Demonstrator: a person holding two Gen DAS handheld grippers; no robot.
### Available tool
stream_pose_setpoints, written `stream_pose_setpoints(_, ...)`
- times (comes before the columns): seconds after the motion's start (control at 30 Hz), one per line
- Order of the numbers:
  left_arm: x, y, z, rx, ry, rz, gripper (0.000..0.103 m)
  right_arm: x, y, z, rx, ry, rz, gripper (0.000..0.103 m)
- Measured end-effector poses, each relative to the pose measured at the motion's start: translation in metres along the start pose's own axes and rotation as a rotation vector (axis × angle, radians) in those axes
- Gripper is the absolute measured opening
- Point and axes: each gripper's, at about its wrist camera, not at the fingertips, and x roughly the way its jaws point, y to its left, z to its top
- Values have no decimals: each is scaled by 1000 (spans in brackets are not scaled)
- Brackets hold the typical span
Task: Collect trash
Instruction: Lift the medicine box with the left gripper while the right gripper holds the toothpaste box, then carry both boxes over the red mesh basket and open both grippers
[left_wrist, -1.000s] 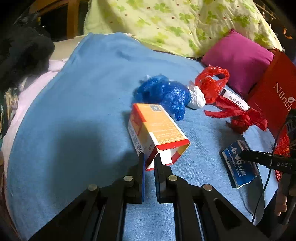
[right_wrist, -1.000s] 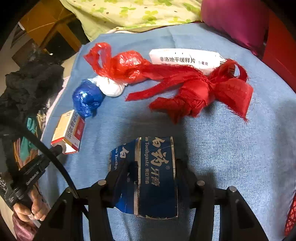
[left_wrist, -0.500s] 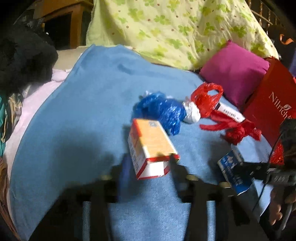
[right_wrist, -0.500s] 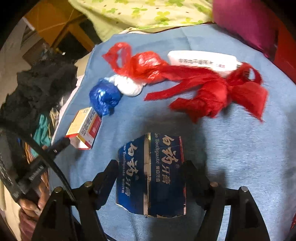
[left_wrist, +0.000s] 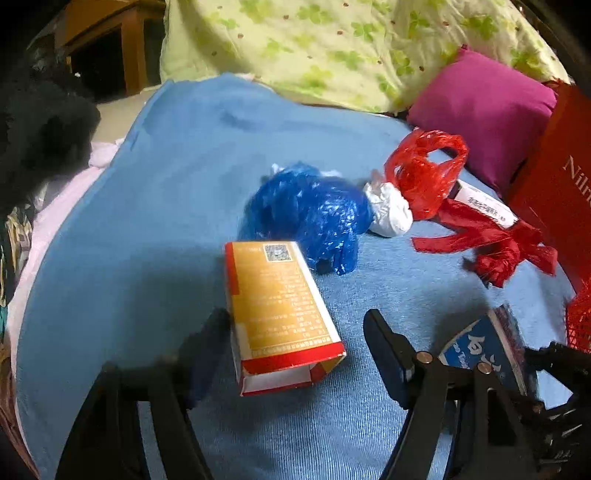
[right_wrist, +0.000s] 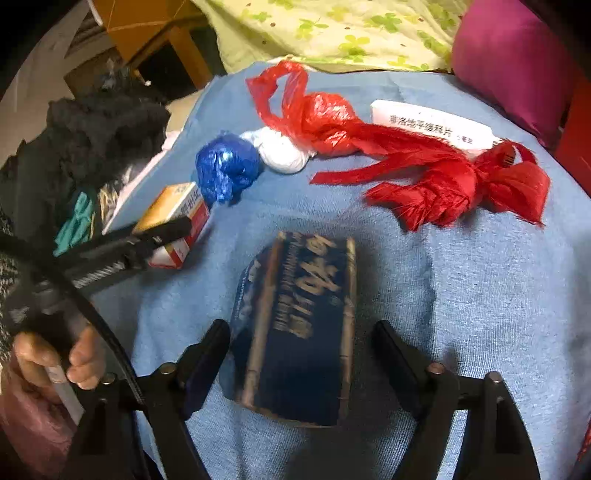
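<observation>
A: Where does the left claw stand?

B: Its jaws are spread and still widening, one on each side of the orange medicine box. The box lies on the blue blanket between them. The left finger sits right at the box's edge (blurred, so I cannot tell whether it touches); the right finger is clear of it.

A: And the right claw?

B: Its jaws are closing around the flattened blue toothpaste box, which lies on the blanket between them. The left pad is at the box's edge, and a gap shows on the right side, so there is no pinch yet.

A: What other trash is there?

B: Beyond the orange box lies a crumpled blue plastic bag, touching a white wad. Next comes a knotted red plastic bag, then a bundle of red ribbon lying over a white medicine carton.

A: Anything around the edges?

B: A magenta cushion and a green-flowered quilt at the far side, a red paper bag to the right, and dark clothing heaped at the left. In the right wrist view a hand grips the other tool's handle.
</observation>
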Motion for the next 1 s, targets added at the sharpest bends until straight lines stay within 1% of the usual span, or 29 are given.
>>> stream_pose_setpoints(0.07,2,3,0,-9,6,-1,57,-1,1,2,8,1,31,50)
stream_pose_setpoints(0.1,2,6,0,-18,6,-10,56,-2,3,3,11,-4,34,43)
stream_pose_setpoints(0.23,-1,13,-2,-33,0,-15,54,-12,10,4,13,-44,33,41)
stream_pose_setpoints(0.37,-6,17,-3,-40,-13,-15,53,-34,8,-1,20,-81,47,41)
stream_pose_setpoints(0.5,-23,11,-8,-26,-54,7,53,-64,5,-7,22,-129,46,41)
stream_pose_setpoints(0.57,-37,6,-12,-10,-82,2,53,-81,1,-11,24,-155,49,41)
stream_pose_setpoints(0.7,-73,-18,-25,52,-169,22,53,-117,-3,-19,11,-214,22,41)
stream_pose_setpoints(0.73,-80,-22,-27,48,-179,10,53,-126,-4,-21,12,-226,20,41)
stream_pose_setpoints(0.77,-90,-30,-33,29,-185,-26,53,-135,-6,-23,18,-240,18,41)
stream_pose_setpoints(0.83,-100,-46,-43,17,-174,-72,53,-154,-10,-28,24,-267,13,41)
stream_pose_setpoints(0.93,-116,-77,-49,73,-168,-104,53,-186,-16,-37,21,-321,-18,41)
stream_pose_setpoints(1.0,-132,-98,-49,116,-186,-129,54,-211,-23,-44,25,-365,-35,41)
